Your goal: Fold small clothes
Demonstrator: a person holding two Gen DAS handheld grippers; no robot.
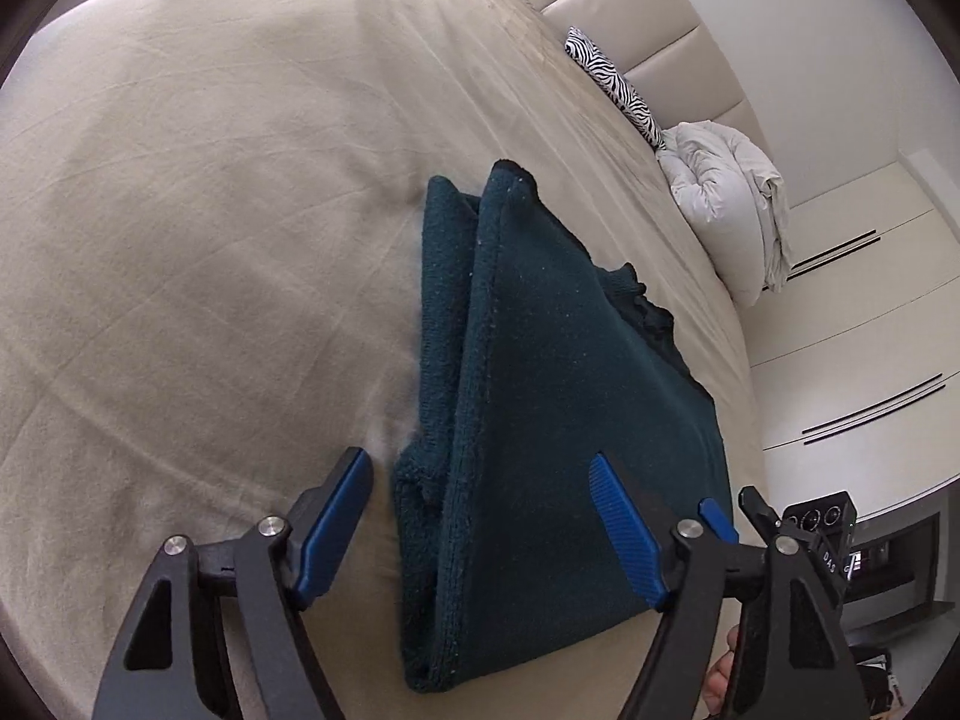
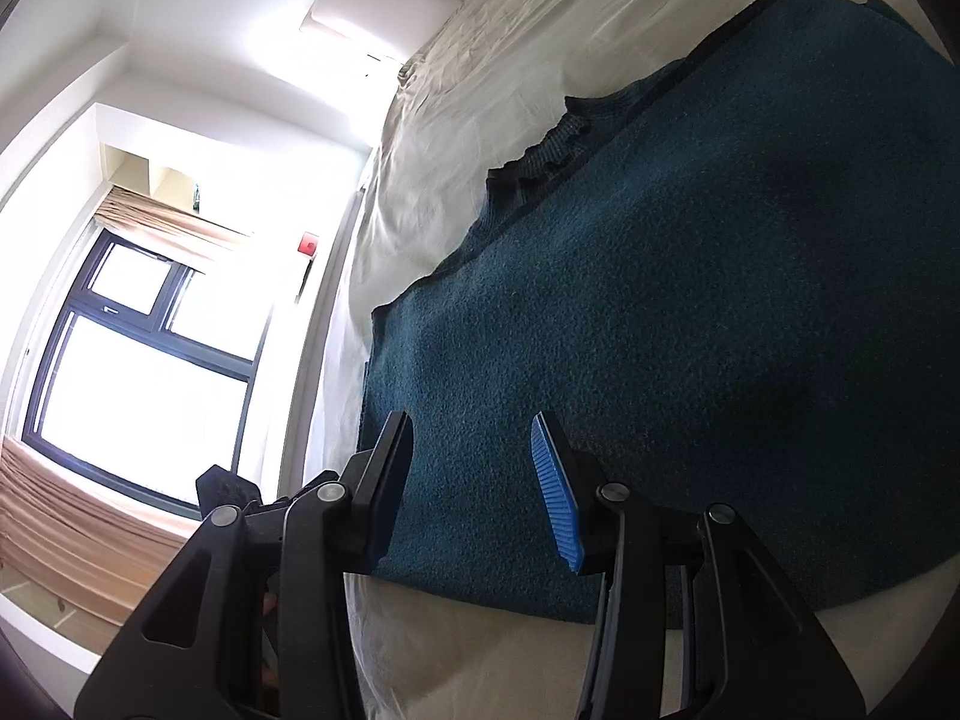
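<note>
Beige bedsheet (image 1: 210, 210) spreads wide beneath a folded dark teal fleece garment (image 1: 540, 360), layers stacked. Left gripper (image 1: 480, 516) hovers over its near end, fingers spread apart; right gripper (image 2: 474, 480) likewise gapes above the fabric, holding nothing.

A beige bedsheet (image 1: 210, 210) carries a zebra-print pillow (image 1: 612, 81) and a crumpled white duvet (image 1: 726, 198) near the padded headboard (image 1: 648, 18).

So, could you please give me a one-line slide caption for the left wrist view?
Open left gripper poised over a folded dark teal garment on a beige bedsheet.
</note>
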